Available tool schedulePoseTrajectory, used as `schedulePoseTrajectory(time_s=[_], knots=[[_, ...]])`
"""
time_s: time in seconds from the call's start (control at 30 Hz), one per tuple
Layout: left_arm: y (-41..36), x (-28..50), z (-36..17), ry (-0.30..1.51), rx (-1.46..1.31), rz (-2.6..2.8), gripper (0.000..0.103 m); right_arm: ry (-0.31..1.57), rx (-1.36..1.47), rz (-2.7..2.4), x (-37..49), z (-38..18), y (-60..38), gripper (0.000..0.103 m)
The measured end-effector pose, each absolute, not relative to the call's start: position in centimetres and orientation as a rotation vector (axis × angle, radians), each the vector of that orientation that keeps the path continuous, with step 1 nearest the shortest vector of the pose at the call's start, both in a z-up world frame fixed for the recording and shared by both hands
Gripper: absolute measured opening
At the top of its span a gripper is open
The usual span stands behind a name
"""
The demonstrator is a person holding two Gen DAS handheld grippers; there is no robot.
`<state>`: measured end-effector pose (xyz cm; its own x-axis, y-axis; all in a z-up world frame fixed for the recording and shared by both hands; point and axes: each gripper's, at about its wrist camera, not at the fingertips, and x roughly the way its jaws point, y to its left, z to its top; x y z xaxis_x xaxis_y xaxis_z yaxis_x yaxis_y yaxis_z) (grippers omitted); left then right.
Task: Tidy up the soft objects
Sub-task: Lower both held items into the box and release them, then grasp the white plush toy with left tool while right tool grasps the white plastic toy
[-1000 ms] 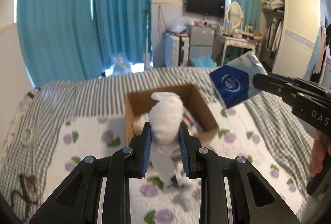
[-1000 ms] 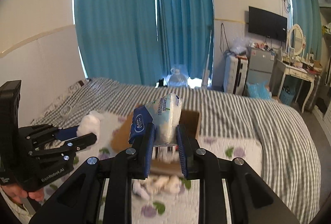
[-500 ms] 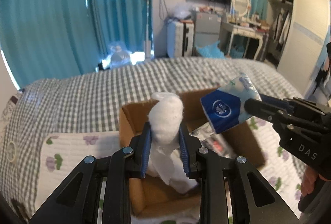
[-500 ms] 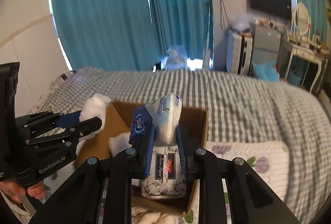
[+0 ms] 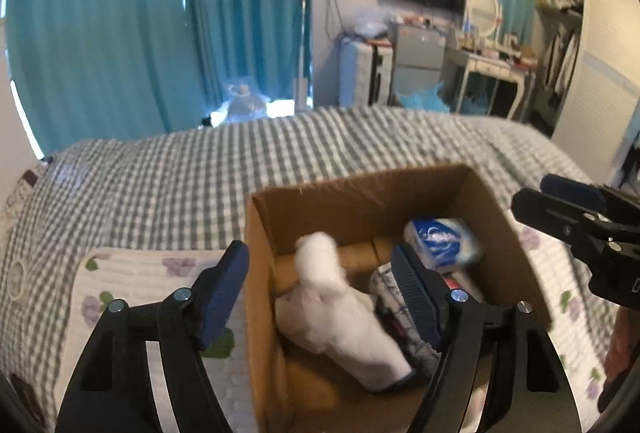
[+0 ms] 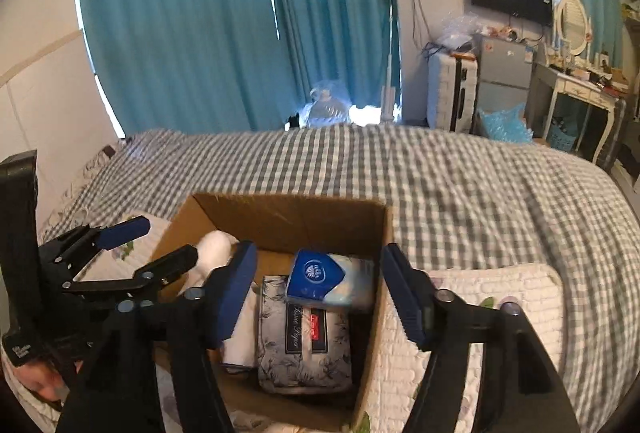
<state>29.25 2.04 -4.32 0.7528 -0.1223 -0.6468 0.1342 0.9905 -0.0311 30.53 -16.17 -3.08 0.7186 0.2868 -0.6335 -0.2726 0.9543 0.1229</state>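
A brown cardboard box (image 5: 360, 193) (image 6: 288, 217) stands open on the bed. Inside it lie a white soft toy (image 5: 336, 317) (image 6: 214, 249), a blue tissue pack (image 5: 440, 243) (image 6: 328, 281) and a grey floral tissue pack (image 6: 304, 345). My left gripper (image 5: 320, 297) is open and empty, its jaws spread over the box's left side above the white toy. My right gripper (image 6: 316, 293) is open and empty above the blue pack. It also shows at the right of the left wrist view (image 5: 560, 201).
The box sits on a white quilted mat with purple flowers (image 5: 132, 281) (image 6: 480, 297) over a grey checked bedspread (image 5: 200, 185). Teal curtains, a suitcase, a dressing table and a wardrobe stand beyond the bed. A roll of tape (image 5: 16, 273) lies at the far left.
Both grippers moved over the box and opened. The white toy left the left gripper and the blue tissue pack left the right gripper; both now lie in the box.
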Motion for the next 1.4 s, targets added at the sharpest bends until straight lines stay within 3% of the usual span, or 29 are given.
schedulePoseTrajectory(time_s=[0.27,0.3,0.33,0.43,0.67,0.93,1.3,1.4], knots=[[2.6,22.0,4.9,0.567,0.065,-0.109,0.075,0.595,-0.034,0.259,23.7,5.9,-16.7,0.067],[2.7,21.3,5.6,0.554,0.066,-0.108,0.080,0.580,-0.040,0.254,22.8,6.9,-16.8,0.068],[2.9,19.8,7.0,0.531,0.068,-0.109,0.087,0.562,-0.045,0.249,21.4,8.3,-16.8,0.071],[3.4,16.1,9.8,0.475,0.065,-0.100,0.087,0.521,-0.054,0.249,17.5,11.7,-16.8,0.079],[4.1,10.0,11.8,0.429,0.085,-0.106,0.087,0.482,-0.126,0.265,9.2,14.9,-15.8,0.080],[5.4,7.3,5.4,0.540,0.090,-0.121,0.087,0.591,-0.139,0.304,5.4,9.0,-14.2,0.080],[6.7,9.1,-7.4,0.755,0.029,-0.120,0.087,0.861,-0.072,0.285,8.5,-7.0,-12.4,0.080],[6.7,9.6,-9.9,0.799,0.046,-0.117,0.087,0.940,-0.058,0.298,9.9,-10.6,-11.5,0.071]])
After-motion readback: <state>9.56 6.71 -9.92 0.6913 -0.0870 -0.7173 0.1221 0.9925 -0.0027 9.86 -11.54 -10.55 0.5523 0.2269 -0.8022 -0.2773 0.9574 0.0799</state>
